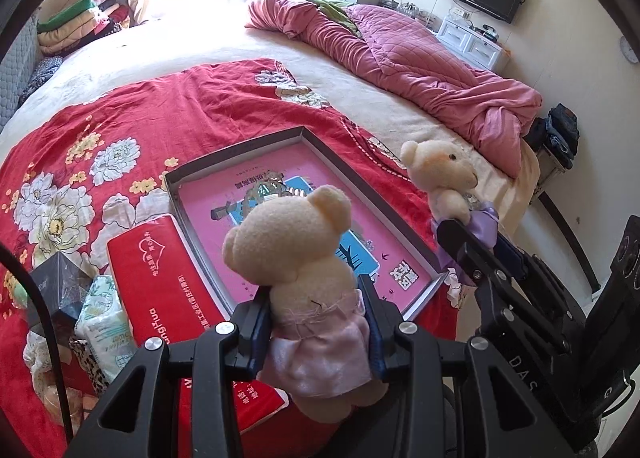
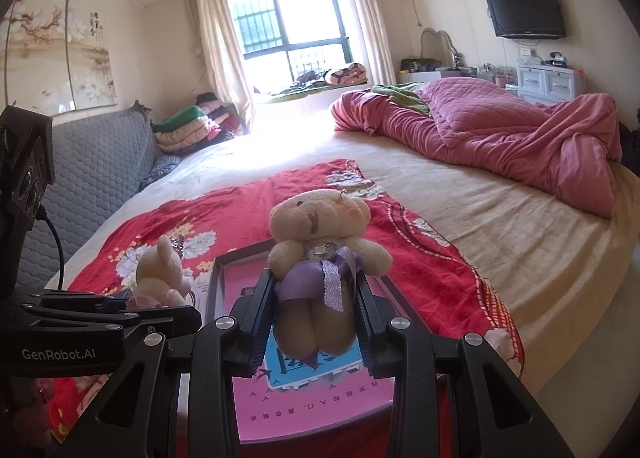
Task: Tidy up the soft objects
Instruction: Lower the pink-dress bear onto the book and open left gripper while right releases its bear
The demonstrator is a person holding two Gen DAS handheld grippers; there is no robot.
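My left gripper (image 1: 316, 298) is shut on a cream teddy bear in a pink dress (image 1: 304, 270), seen from behind, held above the near rim of a shallow grey box (image 1: 236, 146) with a pink printed bottom. My right gripper (image 2: 314, 290) is shut on a second cream teddy with a purple ribbon (image 2: 320, 238), facing the camera, over the same box (image 2: 240, 254). In the left wrist view the purple-ribbon teddy (image 1: 444, 178) and right gripper (image 1: 476, 242) hover past the box's right corner. The right wrist view shows the pink-dress teddy (image 2: 160, 274) at the left.
The box lies on a red floral blanket (image 1: 120, 118) spread over a bed. A red tissue pack (image 1: 160, 270), a white packet (image 1: 104, 318) and a dark box (image 1: 60, 286) sit left of it. A crumpled pink quilt (image 1: 420, 70) fills the far right of the bed.
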